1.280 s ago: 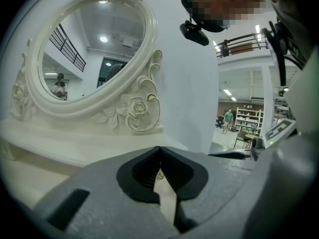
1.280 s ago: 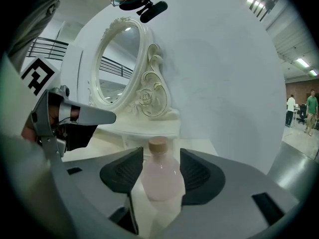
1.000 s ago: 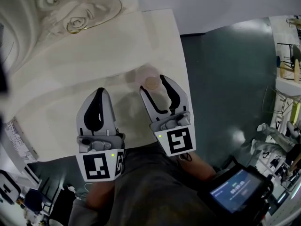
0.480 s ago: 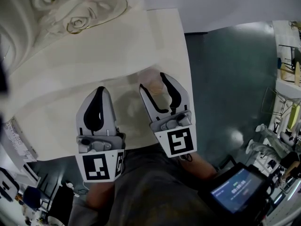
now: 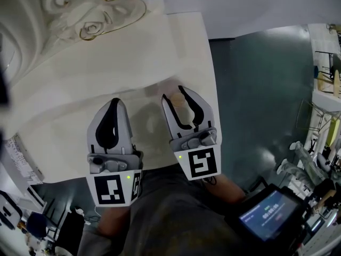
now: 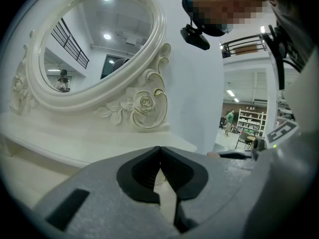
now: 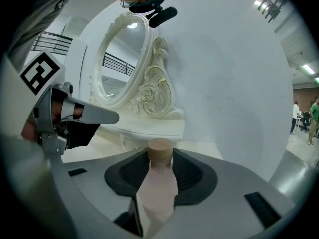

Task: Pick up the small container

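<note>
Now the right gripper point(image 5: 175, 96) jaws, just closing, pinch the bottle point(image 7: 158, 185); the left gripper point(image 5: 113, 103) jaws meet. A loose pinch could knock it off the table point(image 5: 80, 89)'s right edge.

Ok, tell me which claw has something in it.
The right claw: its jaws have just been closing on the bottle. The left claw is shut on nothing.

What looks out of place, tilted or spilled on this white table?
Nothing stands out. The small pink bottle stands upright with its cap on, the mirror is upright at the back of the table, and no spill shows.
</note>
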`<action>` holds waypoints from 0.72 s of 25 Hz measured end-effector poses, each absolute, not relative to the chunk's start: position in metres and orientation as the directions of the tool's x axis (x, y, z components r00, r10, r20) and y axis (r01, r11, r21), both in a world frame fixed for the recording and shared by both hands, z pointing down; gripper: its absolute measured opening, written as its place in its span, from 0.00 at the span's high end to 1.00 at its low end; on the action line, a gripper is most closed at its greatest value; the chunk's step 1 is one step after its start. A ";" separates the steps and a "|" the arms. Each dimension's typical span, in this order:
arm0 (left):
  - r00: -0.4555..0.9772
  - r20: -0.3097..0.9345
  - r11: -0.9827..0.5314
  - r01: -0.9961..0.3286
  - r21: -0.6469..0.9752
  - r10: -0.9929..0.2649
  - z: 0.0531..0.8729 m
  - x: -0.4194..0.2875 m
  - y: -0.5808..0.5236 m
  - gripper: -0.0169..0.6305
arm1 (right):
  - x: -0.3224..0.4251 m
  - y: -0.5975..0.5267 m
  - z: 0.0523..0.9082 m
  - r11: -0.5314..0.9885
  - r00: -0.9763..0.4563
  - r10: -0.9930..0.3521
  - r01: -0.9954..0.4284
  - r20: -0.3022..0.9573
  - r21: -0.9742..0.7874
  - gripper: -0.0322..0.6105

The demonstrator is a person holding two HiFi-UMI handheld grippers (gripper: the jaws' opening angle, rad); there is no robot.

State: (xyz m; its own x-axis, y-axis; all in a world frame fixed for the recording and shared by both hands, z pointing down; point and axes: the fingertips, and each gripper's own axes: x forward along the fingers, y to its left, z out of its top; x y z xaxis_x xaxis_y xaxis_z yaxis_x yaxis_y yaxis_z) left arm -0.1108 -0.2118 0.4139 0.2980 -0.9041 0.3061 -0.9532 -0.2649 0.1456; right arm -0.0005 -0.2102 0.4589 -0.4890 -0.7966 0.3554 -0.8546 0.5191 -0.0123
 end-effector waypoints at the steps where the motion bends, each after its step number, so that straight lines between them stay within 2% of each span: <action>1: 0.298 0.305 -0.265 -0.953 0.145 -0.905 0.413 -0.111 -0.212 0.95 | 0.000 -0.210 0.459 0.518 -0.487 -0.797 -0.855 0.356 -0.011 0.72; 18: 0.302 0.297 -0.271 -0.952 0.139 -0.906 0.406 -0.114 -0.209 0.95 | 0.001 -0.210 0.456 0.499 -0.470 -0.807 -0.866 0.357 -0.012 0.73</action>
State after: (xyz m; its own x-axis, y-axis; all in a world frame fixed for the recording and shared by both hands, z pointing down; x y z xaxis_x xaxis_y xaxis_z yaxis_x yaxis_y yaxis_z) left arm -0.1135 -0.2091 0.4065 0.3015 -0.9059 0.2974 -0.9524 -0.2715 0.1388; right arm 0.0009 -0.2098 0.4562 -0.4702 -0.8073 0.3567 -0.8663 0.4994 -0.0116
